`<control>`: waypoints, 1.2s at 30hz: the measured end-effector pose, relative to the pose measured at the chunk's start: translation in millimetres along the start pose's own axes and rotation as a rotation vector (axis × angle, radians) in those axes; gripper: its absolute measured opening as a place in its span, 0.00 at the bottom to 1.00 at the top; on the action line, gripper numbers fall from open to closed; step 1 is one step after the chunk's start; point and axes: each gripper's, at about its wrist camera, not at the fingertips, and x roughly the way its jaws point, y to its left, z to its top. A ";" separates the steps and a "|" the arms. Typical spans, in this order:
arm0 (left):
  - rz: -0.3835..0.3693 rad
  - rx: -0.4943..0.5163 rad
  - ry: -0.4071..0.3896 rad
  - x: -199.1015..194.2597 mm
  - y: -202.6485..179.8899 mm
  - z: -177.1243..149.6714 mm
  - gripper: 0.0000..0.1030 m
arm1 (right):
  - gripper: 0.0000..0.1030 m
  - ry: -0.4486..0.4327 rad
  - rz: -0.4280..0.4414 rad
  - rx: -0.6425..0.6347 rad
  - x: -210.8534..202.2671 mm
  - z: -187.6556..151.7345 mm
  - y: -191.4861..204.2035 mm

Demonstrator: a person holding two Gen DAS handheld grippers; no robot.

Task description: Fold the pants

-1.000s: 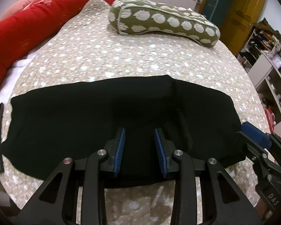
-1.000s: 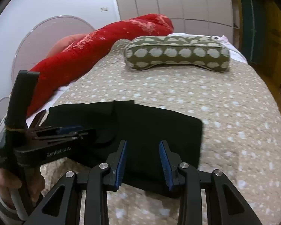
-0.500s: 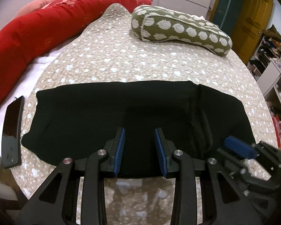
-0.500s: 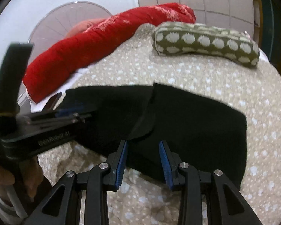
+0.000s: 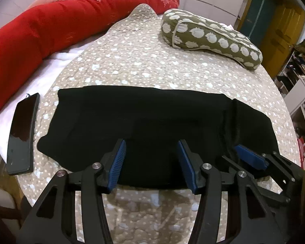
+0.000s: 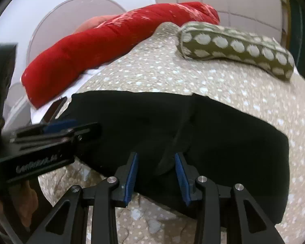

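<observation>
Left hand-held gripper (image 5: 151, 162) jaws wide apart, right hand-held gripper (image 6: 155, 174) also apart, nothing held. Both at the near edge of the black pants (image 5: 152, 120), flat across the bed (image 5: 144, 67) ahead. Phone (image 5: 22, 134) left of left gripper. Spotted pillow (image 5: 209, 38) far ahead.

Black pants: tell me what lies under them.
The black pants lie flat on the spotted beige quilt, which shows all around them. Whatever else might sit beneath the fabric is covered and cannot be seen.
</observation>
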 end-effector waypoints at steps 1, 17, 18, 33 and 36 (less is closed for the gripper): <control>0.003 -0.006 -0.002 -0.4 2.6 0.3 0.51 | 0.36 0.001 0.009 0.002 -2.8 0.7 0.0; 0.026 -0.064 -0.006 -4.4 26.8 0.4 0.51 | 0.36 0.007 0.003 0.038 0.2 10.6 -8.6; 0.024 -0.073 -0.004 -4.3 29.4 0.3 0.51 | 0.36 0.002 0.017 0.036 -1.1 12.9 -6.7; 0.020 -0.155 -0.010 -14.9 56.6 -6.4 0.51 | 0.36 0.013 0.081 -0.068 26.4 42.5 36.4; -0.001 -0.185 -0.014 -20.2 62.7 -11.4 0.51 | 0.39 0.021 0.092 -0.081 31.8 46.5 40.8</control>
